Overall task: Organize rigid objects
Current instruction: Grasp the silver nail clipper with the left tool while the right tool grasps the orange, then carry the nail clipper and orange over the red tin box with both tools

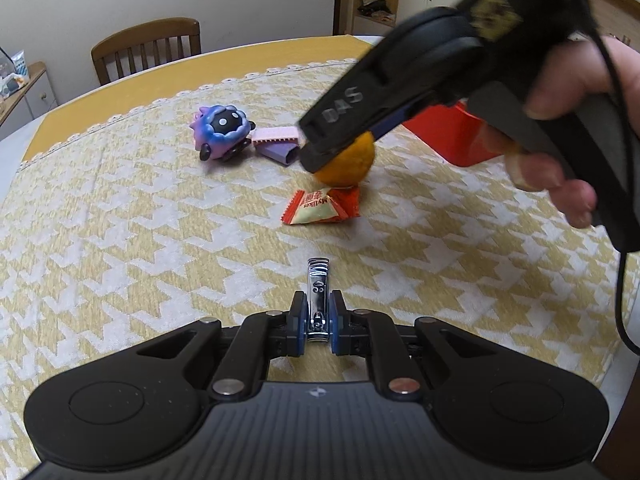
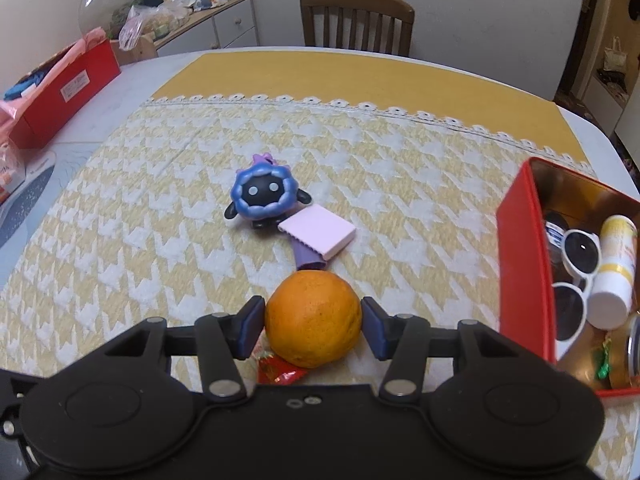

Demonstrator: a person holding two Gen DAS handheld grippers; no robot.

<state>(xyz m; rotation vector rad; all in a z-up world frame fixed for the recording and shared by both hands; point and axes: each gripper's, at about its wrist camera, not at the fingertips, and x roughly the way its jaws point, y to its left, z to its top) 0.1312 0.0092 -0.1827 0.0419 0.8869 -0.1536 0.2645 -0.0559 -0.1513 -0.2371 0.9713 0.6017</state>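
Left gripper (image 1: 318,326): my pads pinch the small chrome nail clipper (image 1: 317,300), low centre of its view.
Right gripper (image 2: 313,326): my pads hug the round orange (image 2: 313,318), bottom centre.
Red metal tin (image 2: 524,280): right edge, already holding sunglasses and a tube (partly filled).
Left over: blue-purple round toy figure (image 2: 262,196), pink flat box (image 2: 318,232), red candy wrapper (image 1: 322,206).

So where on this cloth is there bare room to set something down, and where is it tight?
Bare cloth runs between the lace trim and the purple toy, also left of the nail clipper. Crowded: the toy, pink block, orange and candy packet cluster mid-cloth. The red tin looks nearly full.
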